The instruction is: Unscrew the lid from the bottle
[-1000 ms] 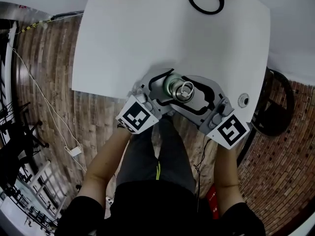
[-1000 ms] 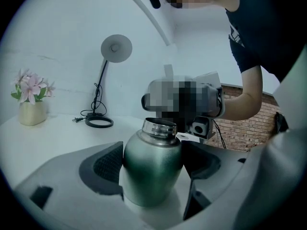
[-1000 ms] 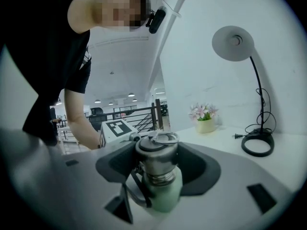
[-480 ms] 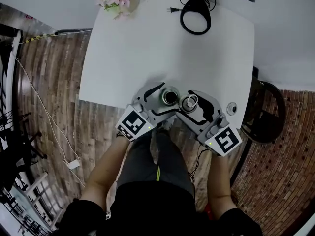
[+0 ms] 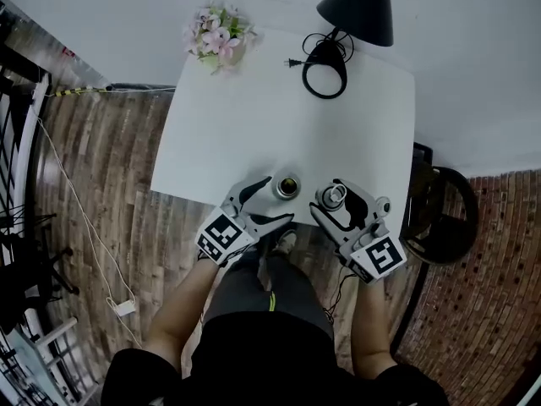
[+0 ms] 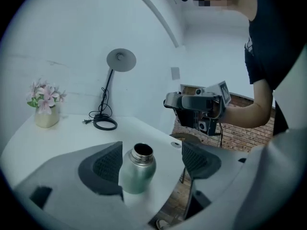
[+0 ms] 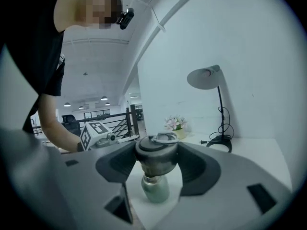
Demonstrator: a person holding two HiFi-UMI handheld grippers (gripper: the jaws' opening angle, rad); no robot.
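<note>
A green steel bottle (image 5: 287, 186) stands upright and open-mouthed near the front edge of the white table (image 5: 254, 117). My left gripper (image 5: 275, 200) is open. Its jaws have just been opening, and the bottle (image 6: 137, 169) stands between them, close to the left pad with a wide gap to the right pad. My right gripper (image 5: 331, 200) is shut on the grey lid (image 5: 331, 195) with its wire loop, held to the right of the bottle. In the right gripper view the lid (image 7: 156, 150) sits clamped between both pads, with the bottle (image 7: 156, 189) behind and below it.
At the table's far side are a black desk lamp (image 5: 357, 7), a coiled black cable (image 5: 325, 66) and a pot of pink flowers (image 5: 218, 36). A black chair (image 5: 439, 218) stands to the right of the table. The floor is wooden.
The lid has come off the bottle: the right gripper carried it to the right and the bottle's mouth now shows. The left jaws spread away from the bottle. Both grippers rose.
</note>
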